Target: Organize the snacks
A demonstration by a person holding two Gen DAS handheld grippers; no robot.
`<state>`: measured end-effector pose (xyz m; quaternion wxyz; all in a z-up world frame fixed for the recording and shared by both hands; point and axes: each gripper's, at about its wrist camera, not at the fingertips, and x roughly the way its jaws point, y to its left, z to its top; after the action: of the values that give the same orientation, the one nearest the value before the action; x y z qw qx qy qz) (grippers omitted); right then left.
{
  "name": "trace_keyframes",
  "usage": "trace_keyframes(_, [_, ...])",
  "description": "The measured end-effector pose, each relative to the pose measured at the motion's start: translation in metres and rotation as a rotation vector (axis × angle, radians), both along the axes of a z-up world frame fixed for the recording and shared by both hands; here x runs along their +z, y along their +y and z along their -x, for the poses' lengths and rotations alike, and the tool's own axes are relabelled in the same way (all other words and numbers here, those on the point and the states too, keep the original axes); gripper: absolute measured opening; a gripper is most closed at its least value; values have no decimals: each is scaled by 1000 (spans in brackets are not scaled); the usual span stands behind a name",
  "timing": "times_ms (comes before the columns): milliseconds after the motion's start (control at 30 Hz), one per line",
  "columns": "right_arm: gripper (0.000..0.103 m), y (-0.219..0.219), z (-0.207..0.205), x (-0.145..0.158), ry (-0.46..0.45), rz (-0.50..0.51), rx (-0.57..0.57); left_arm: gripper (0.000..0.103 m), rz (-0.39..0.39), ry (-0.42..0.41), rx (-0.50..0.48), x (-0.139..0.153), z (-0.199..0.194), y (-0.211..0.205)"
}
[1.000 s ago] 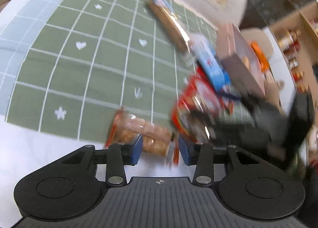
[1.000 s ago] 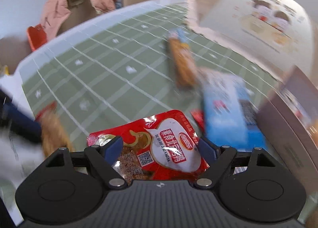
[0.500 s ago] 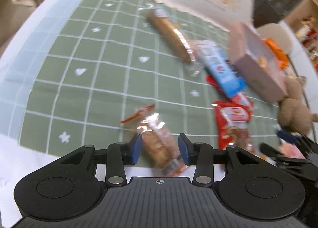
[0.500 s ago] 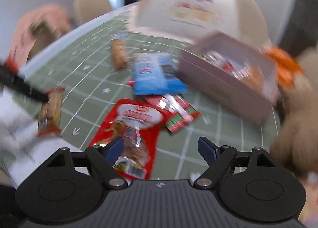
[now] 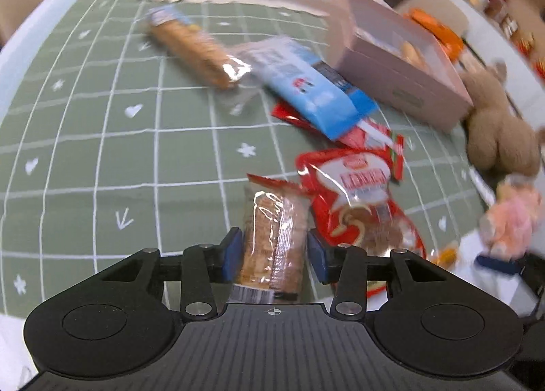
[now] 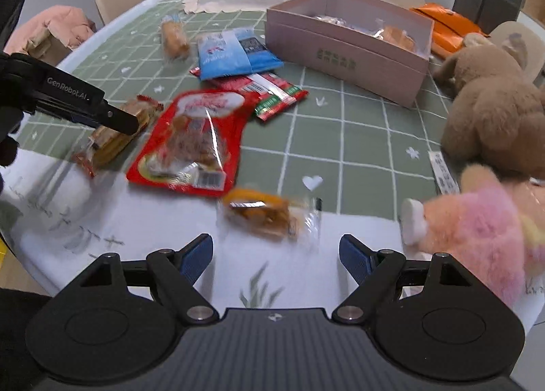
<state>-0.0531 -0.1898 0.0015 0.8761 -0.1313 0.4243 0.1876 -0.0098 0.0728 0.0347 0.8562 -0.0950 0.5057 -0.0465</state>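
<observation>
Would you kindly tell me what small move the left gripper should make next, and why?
Probably close the left gripper on the biscuit pack. Its jaws have just been opening, and the pack lies between them on the tablecloth, not visibly squeezed, so a grip seems needed before lifting it toward the pink box.

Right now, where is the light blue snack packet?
In the right wrist view the light blue packet lies upper centre on the green cloth, left of the pink box, overlapping the red strip packets.
</observation>
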Motion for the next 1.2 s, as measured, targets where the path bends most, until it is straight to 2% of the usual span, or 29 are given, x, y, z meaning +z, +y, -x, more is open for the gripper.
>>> trace_keyframes(100, [82, -2, -4, -2, -49, 65, -43, 44, -79, -19, -30, -1, 6, -8])
trace_keyframes(200, [82, -3, -10, -1, -112, 116, -100, 44, -99, -23, 11, -1, 11, 1])
trace_keyframes(267, [82, -5, -13, 1, -102, 73, -98, 44, -94, -22, 43, 0, 15, 9])
trace_keyframes(400, [81, -2, -16, 3, -31, -32, -11, 44, -83, -18, 66, 0, 19, 15])
trace_keyframes(467, [75, 5, -21, -1, -49, 18, 17, 44, -74, -16, 74, 1, 20, 16])
trace_keyframes(533, [71, 7, -27, -4, -106, 133, -26, 44, -69, -14, 74, 0, 21, 15])
trace_keyframes(600, [69, 2, -32, -2, -146, 176, -70, 44, -70, -16, 74, 0, 22, 13])
trace_keyframes(700, [68, -9, -36, 15, -110, 46, -80, 44, -83, -20, 59, 0, 24, 9])
trace_keyframes(767, [77, -10, -38, 23, -69, -64, -58, 45, -100, -20, 49, 0, 25, 5])
trace_keyframes(833, [79, -2, -41, 24, -28, -136, -32, 45, -118, -21, 43, -1, 24, 2])
trace_keyframes(900, [79, 15, -43, 22, -6, -160, 8, 45, -131, -26, 40, -1, 25, 0])
trace_keyframes(1000, [79, 48, -51, 13, -20, -137, 61, 45, -134, -42, 43, -2, 28, 0])
trace_keyframes(1200, [79, 95, -76, -3, 17, -130, 94, 42, -120, -26, 74, 0, 29, 11])
